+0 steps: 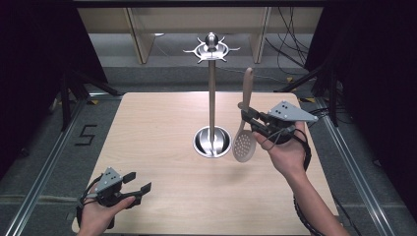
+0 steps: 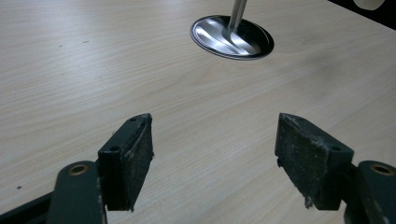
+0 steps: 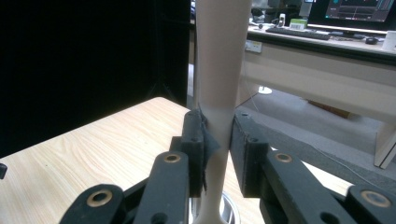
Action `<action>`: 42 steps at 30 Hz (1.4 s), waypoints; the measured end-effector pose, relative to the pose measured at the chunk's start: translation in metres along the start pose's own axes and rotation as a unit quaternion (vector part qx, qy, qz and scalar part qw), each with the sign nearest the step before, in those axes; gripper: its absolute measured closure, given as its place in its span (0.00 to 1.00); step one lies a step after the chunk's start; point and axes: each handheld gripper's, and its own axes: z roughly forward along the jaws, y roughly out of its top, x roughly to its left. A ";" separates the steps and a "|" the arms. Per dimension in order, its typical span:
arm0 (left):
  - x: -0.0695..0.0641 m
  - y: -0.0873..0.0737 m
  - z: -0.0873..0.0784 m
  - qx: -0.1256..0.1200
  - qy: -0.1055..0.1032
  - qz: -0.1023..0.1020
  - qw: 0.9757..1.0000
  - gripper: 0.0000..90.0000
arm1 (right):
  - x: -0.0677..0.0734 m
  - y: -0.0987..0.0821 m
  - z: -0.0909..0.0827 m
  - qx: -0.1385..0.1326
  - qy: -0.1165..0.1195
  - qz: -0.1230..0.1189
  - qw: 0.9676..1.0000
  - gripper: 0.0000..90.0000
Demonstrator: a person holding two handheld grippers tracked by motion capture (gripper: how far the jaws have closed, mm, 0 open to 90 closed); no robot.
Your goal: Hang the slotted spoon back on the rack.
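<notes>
1. The right hand-held gripper (image 1: 244, 114) is clamped on the handle of a beige slotted spoon (image 1: 244, 140); in the right gripper view its 2 pads (image 3: 196, 140) press either side of the handle (image 3: 219, 93).
2. The spoon is held off the worktop (image 1: 157, 128), handle up and tilted slightly, with its perforated bowl hanging below the jaws, just right of the stand's base.
3. The left hand-held gripper (image 1: 136, 189) rests low at the worktop's near left corner, jaws wide apart and holding nothing; the left gripper view shows bare wood between its 2 pads (image 2: 135, 158).
4. A metal utensil stand (image 1: 212, 88) rises upright from the worktop's middle, with a round dished base (image 2: 232, 37) and a ring of hooks (image 1: 211, 49) at the top.
5. The 2 hand-held grippers are well apart.
</notes>
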 end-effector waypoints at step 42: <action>0.001 0.001 -0.001 -0.001 0.002 0.007 1.000 0.31 | 0.007 0.014 0.025 0.013 0.002 -0.008 1.000 0.86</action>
